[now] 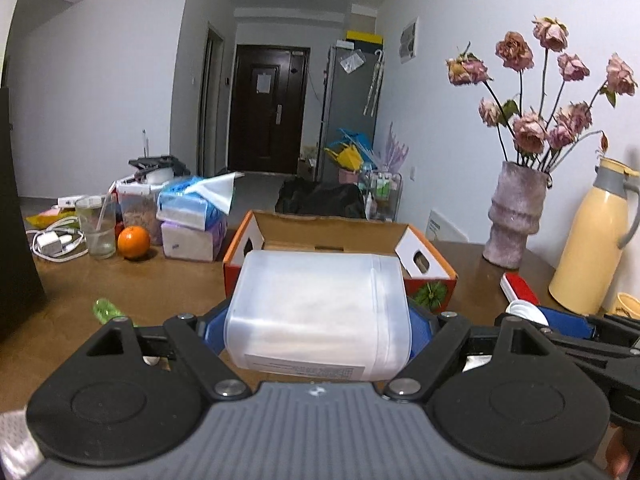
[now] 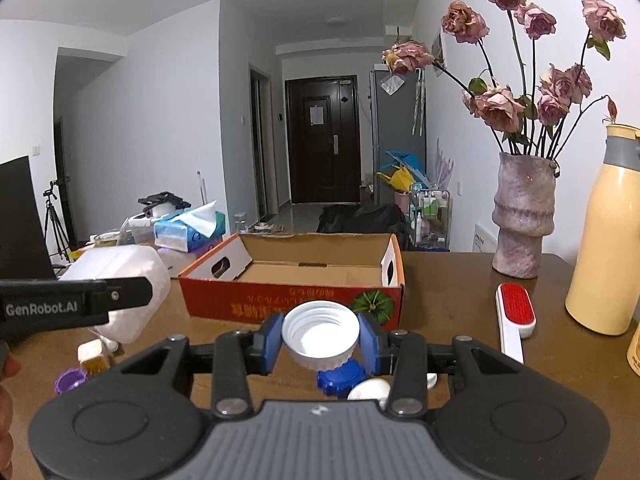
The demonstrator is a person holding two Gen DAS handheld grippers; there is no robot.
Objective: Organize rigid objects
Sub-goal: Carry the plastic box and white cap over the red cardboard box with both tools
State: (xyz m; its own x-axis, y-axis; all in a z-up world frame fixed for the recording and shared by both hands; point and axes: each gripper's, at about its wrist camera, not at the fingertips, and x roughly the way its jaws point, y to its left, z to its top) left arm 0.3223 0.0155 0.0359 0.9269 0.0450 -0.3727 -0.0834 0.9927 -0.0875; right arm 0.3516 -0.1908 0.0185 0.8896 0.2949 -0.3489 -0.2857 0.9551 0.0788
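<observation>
Translucent plastic tub (image 1: 318, 312) clamped sideways in my left gripper (image 1: 318, 328), blue fingers (image 1: 214, 330) squeezing its flanks, held just short of the cardboard box (image 2: 296, 276) so it clears the near wall. Right gripper (image 2: 320, 340) is closed on the white screw cap (image 2: 320, 330), open side toward the camera, also in front of the box. Box looks empty, so likely both go in. Blue cap (image 2: 338, 376) and lint brush (image 2: 514, 318) lie on the tabletop (image 2: 440, 300), probably next.
</observation>
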